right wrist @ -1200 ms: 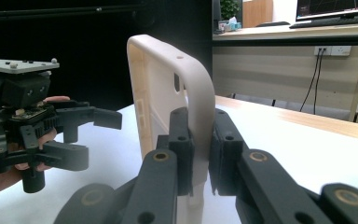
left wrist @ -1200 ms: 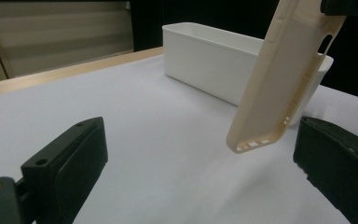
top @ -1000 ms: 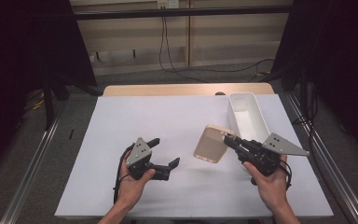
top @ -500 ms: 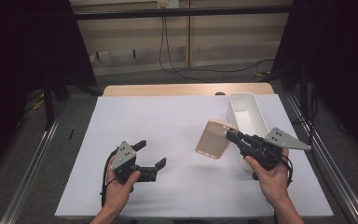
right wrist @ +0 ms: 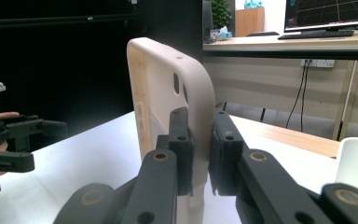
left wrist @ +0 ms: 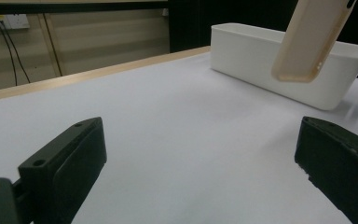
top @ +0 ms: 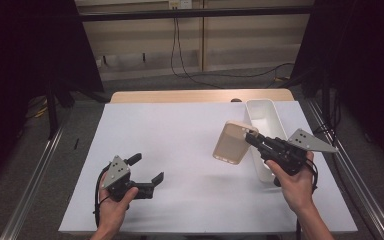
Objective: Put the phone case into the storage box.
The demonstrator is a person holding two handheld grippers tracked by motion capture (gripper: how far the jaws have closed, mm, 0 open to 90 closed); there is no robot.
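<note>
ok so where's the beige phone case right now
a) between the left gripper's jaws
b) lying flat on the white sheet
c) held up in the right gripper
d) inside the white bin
c, the right gripper is shut on the wall of the phone case, holding it clear of the sheet beside the white bin.

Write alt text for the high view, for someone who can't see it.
The right gripper holds a beige phone case above a white-covered table, beside a white bin. The left gripper, jaws open and empty, sits near the table's front edge.
</note>
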